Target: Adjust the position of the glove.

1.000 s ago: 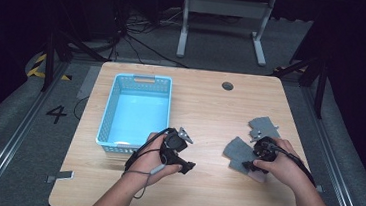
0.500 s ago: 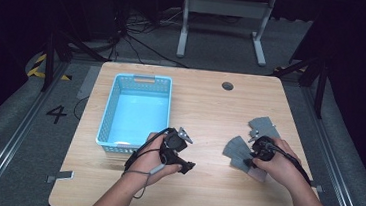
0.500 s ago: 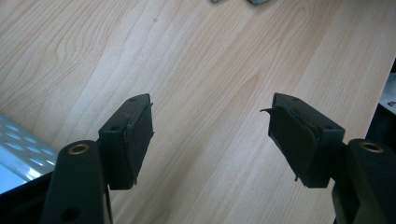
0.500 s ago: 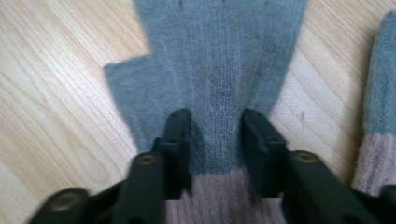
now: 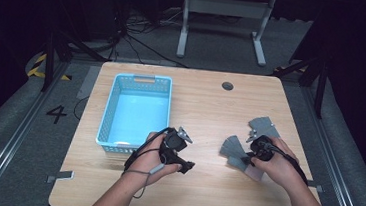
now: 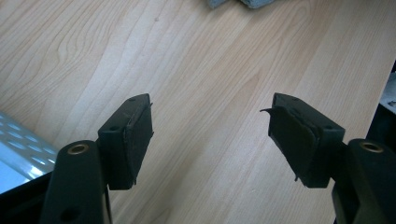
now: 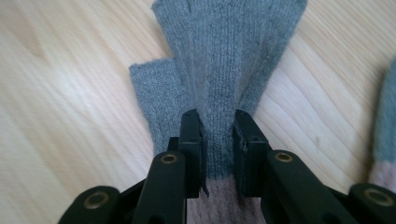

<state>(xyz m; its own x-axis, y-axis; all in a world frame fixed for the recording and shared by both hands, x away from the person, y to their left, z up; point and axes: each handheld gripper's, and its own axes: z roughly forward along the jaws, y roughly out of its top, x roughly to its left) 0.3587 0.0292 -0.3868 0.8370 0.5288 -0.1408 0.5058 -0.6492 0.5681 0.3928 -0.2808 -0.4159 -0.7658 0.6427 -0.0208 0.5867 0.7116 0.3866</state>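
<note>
— What changed?
— My right tool (image 7: 218,140) has just been closing, now pinching the grey glove (image 7: 224,70) bunched on the worktop (image 7: 60,93). Left tool (image 6: 210,135) is open, empty.
— So, lift it next.

**Count of things on the surface**

Two grey gloves: one glove (image 5: 234,148) lies well to the right of the basket, and the second glove (image 5: 263,125) lies just beyond it, farther from the basket. One blue basket (image 5: 113,108) stands on the surface (image 5: 206,105). Two tools: one left hand-held gripper (image 5: 179,155) just beside the basket's near right corner, one right hand-held gripper (image 5: 254,152) at the first glove.
</note>
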